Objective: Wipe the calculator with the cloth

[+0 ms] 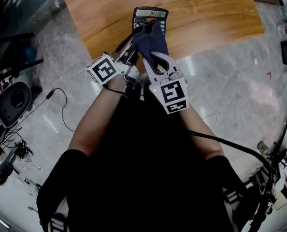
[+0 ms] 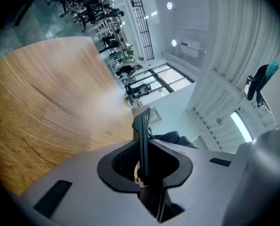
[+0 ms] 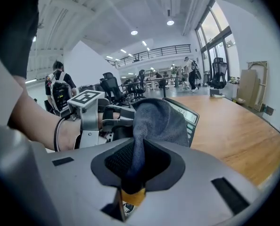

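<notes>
A black calculator (image 1: 151, 14) with a lit display is held up over the near edge of the wooden table (image 1: 206, 13). My left gripper (image 1: 132, 41) is shut on its left side. In the left gripper view the calculator (image 2: 142, 135) shows edge-on, clamped between the jaws of that gripper (image 2: 142, 171). My right gripper (image 1: 152, 57) is shut on a dark blue cloth (image 1: 150, 38), which lies against the calculator's key face. In the right gripper view the cloth (image 3: 156, 121) bulges out of the right gripper (image 3: 136, 166) and covers most of the calculator (image 3: 193, 119).
The person stands on a grey stone floor (image 1: 221, 86) at the table's near edge. Cables (image 1: 56, 105) and dark gear (image 1: 13, 100) lie on the floor at the left. Office chairs (image 3: 111, 86) and people (image 3: 60, 91) are far behind.
</notes>
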